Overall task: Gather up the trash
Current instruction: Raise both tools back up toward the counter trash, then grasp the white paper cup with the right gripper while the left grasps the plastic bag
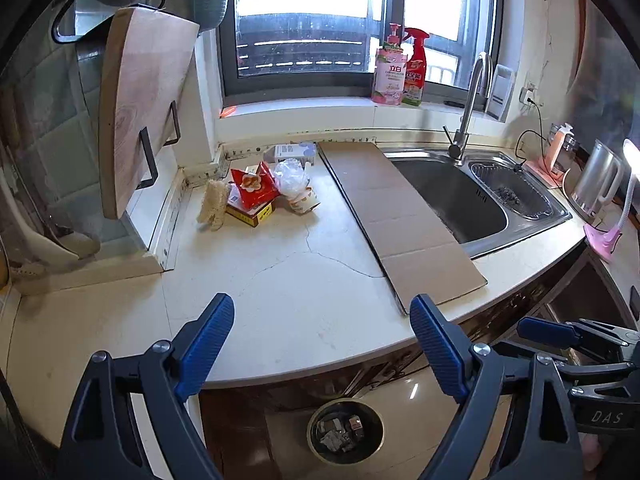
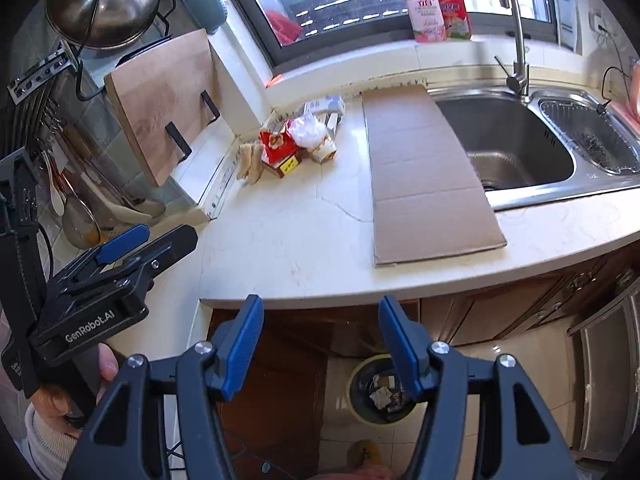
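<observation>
both tongs, the left gripper (image 1: pixel 322 344) and right gripper (image 2: pixel 320 340), are spread and empty. next: reach the red crinkly snack bag (image 1: pixel 253 189) for the round bin (image 1: pixel 345 430).

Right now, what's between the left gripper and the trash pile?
Only bare counter, cracked, lies between the left gripper and the trash pile. The left wrist view shows it.

A pale stone-look countertop (image 1: pixel 304 280), matt and cracked, carries a flat sheet of brown cardboard (image 1: pixel 396 216) beside a brushed stainless-steel sink (image 1: pixel 460 196). At upper left, an unvarnished wooden cutting board (image 1: pixel 140 108) hangs below a shiny metal pot lid (image 2: pixel 104 4). Crinkled clear plastic bag (image 1: pixel 290 176) and glossy red wrapper (image 1: pixel 252 188) lie mid-frame.
</observation>
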Tool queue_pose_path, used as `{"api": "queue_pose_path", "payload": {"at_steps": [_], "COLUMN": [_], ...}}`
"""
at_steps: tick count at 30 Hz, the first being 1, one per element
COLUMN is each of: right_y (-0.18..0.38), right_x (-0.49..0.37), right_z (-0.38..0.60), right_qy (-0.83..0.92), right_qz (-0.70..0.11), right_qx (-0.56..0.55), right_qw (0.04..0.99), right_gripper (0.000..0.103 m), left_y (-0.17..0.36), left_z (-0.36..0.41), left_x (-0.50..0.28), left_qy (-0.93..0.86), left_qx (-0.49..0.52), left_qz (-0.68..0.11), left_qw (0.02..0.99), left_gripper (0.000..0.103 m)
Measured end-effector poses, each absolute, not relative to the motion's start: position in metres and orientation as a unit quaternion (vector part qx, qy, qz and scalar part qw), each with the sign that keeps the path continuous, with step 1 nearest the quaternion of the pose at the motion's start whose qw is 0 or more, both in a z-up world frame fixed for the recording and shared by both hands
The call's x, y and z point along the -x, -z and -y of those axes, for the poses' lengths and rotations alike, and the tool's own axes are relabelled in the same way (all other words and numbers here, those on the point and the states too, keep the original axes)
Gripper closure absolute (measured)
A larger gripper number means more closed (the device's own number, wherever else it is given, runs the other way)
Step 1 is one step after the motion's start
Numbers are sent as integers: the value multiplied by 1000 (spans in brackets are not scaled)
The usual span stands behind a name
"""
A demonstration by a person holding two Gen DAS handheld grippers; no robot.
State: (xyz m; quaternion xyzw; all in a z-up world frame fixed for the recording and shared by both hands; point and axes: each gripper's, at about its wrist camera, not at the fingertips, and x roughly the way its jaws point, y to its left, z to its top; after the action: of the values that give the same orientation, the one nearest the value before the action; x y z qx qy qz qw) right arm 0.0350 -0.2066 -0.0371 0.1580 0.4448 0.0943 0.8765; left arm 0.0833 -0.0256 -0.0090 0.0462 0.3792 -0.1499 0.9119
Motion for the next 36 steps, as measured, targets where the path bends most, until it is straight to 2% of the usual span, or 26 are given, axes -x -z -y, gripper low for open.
{"api": "queue_pose_path", "payload": {"at_steps": [9,16,26,36], "right_y": [31,32,56,119], "right_x": [-49,-96,-239,-366], "right_z": [210,214,209,178], "right_qy": [-76,-97,-181,-257], "right_qz": [-438,-431,-450,-493], "right_qx": [-156,-140,-49,38], "right_qw": [882,886,873,830], "right_gripper": [42,43,43,43], "left_y": [1,11,25,75], "left_z": [25,20,21,22], "left_x": [-101,-129,-207,-260], "left_qy": [162,136,76,3], "left_qx": [-46,-48,-20,10], "left_qz": [-369,-380,-406,-461], "left_qw": [914,914,911,887], "left_gripper": [15,15,15,15]}}
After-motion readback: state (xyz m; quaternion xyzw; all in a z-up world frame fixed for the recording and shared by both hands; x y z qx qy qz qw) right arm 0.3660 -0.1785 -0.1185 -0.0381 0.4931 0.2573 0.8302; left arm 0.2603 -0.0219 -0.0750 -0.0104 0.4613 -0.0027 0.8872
